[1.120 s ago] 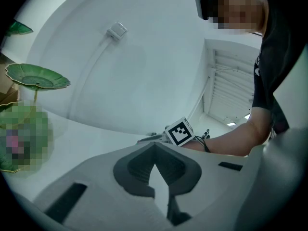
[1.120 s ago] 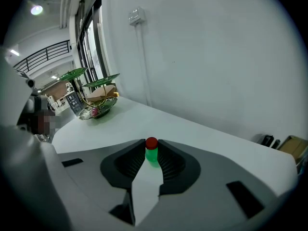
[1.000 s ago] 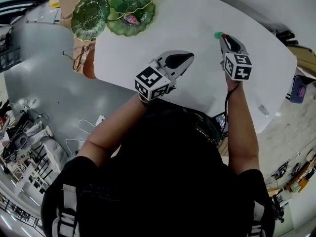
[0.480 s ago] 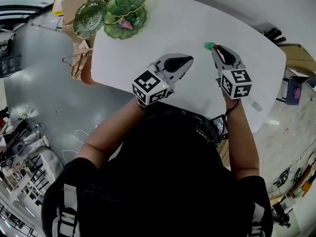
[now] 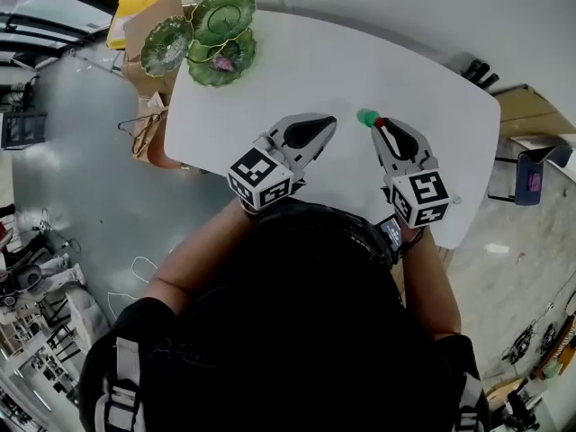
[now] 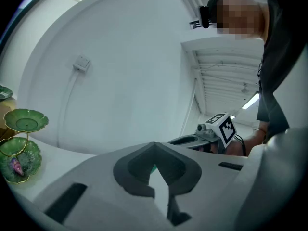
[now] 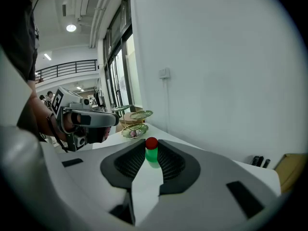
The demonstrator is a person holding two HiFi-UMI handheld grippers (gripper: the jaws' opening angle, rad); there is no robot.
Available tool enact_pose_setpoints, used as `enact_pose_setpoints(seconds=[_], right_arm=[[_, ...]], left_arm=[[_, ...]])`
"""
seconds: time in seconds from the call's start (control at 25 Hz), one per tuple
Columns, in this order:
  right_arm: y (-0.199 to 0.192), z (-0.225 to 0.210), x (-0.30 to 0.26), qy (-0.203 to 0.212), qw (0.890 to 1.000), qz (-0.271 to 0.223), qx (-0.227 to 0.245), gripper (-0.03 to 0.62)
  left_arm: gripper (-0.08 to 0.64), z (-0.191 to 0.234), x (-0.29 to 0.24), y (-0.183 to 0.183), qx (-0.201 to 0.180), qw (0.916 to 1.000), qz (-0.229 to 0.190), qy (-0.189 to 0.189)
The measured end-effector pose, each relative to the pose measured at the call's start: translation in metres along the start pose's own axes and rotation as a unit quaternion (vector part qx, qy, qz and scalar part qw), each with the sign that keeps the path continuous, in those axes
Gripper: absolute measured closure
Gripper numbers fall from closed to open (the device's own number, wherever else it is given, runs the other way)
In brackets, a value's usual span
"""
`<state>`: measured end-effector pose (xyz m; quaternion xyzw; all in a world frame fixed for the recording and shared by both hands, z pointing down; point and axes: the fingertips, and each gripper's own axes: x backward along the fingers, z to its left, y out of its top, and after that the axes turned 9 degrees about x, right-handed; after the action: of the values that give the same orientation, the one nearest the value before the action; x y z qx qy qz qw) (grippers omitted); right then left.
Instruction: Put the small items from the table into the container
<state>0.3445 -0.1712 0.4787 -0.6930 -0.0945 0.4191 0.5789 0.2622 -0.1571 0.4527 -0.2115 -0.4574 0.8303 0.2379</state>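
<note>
Sitting at the far left corner of the white table (image 5: 360, 61), the green dish stand (image 5: 216, 34) holds a pink thing (image 5: 221, 62). Open table top lies between it and the tongs. Over the near edge, the right gripper (image 5: 378, 124) tips down, pinching a green and red toy (image 5: 369, 119). The left gripper (image 5: 331, 120) points level, clenched on nothing.

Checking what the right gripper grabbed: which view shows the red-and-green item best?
The right gripper view: the red-and-green item sits close and centred between the right gripper's pads. The head view shows the item as a small speck; the left gripper view, at most a green sliver.
</note>
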Motion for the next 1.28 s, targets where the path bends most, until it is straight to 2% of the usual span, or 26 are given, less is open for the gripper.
enact_pose_setpoints(seconds=[0.2,0.4,0.68,1.0,1.28], right_arm=[[-0.011,-0.002,0.019,0.004,1.000,-0.006,-0.008,0.506],[-0.009,-0.001,0.023,0.013,1.000,-0.007,0.007,0.506],[0.004,0.032,0.005,0.047,0.999,-0.013,0.015,0.506],[0.042,0.115,-0.042,0.095,0.994,-0.015,0.057,0.506],[0.089,0.245,-0.097,0.128,0.988,-0.023,0.080,0.506]], left_arm=[[0.555,-0.018,0.001,-0.006,-0.004,0.9999,-0.003,0.010],[0.555,-0.023,0.009,-0.003,-0.006,0.9996,-0.008,0.028],[0.555,-0.013,0.062,-0.006,0.001,0.9971,-0.020,0.074],[0.555,0.012,0.163,0.014,-0.012,0.9896,-0.083,0.117],[0.555,0.050,0.297,0.020,0.000,0.9830,-0.109,0.148]])
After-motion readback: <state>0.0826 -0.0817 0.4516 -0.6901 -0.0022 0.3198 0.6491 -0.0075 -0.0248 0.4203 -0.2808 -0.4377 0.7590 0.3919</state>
